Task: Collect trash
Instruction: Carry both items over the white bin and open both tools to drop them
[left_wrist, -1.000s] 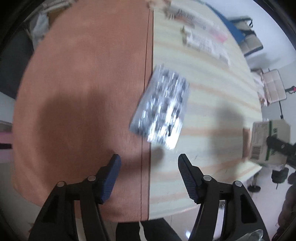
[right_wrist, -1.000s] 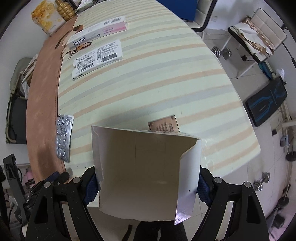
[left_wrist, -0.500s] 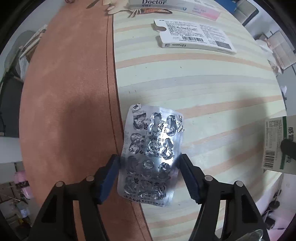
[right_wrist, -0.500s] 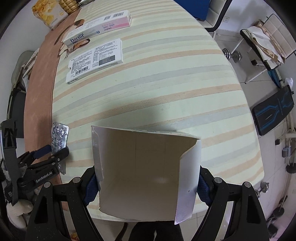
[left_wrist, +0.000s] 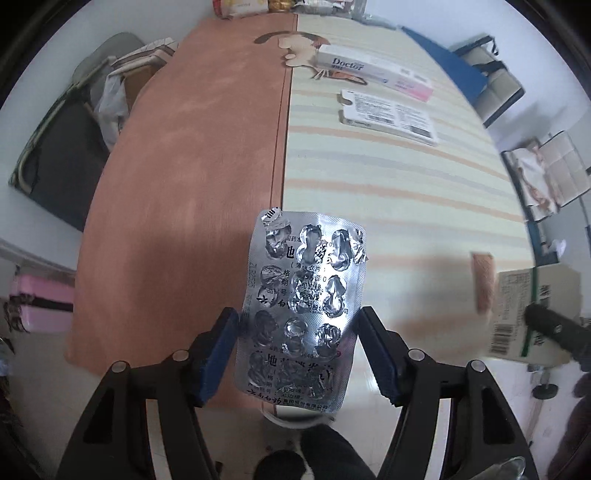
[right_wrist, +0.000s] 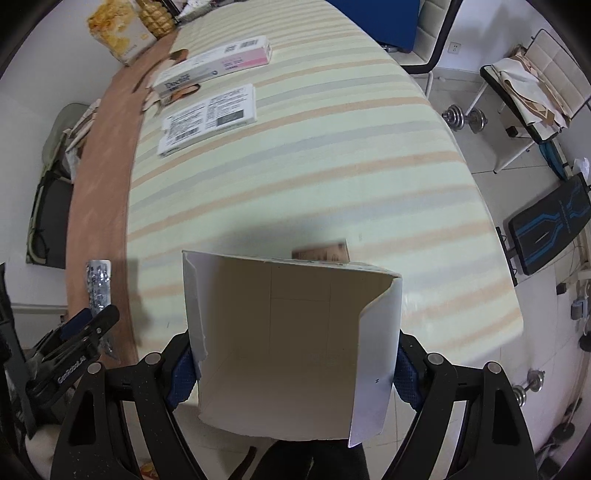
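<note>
The left gripper (left_wrist: 295, 347) has its blue-padded jaws clamped on the two long edges of a crumpled silver foil blister pack (left_wrist: 301, 310), lifted clear of the table. The pack's pockets are all pushed in and torn, and it carries printed Chinese characters too creased to read. Below it runs the seam where the plain terracotta-coloured part of the tablecloth (left_wrist: 192, 166) on the left meets the cream cloth with pale orange and grey stripes (left_wrist: 388, 192) on the right.

The right gripper (right_wrist: 293, 365) has its jaws closed against the side walls of an open white cardboard box (right_wrist: 291, 343), whose mouth faces the camera and shows a bare inside. In the left wrist view the same box appears at the right edge with green printing and a barcode.

At the far end of the striped cloth lies a long white and pink carton (left_wrist: 373, 72) marked "Doctor". Just nearer lies a flat white carton (left_wrist: 388, 114) covered in small print with a barcode, its text too small to read. A small brown card (left_wrist: 483, 282) lies flat on the near right part of the table, near the box.
</note>
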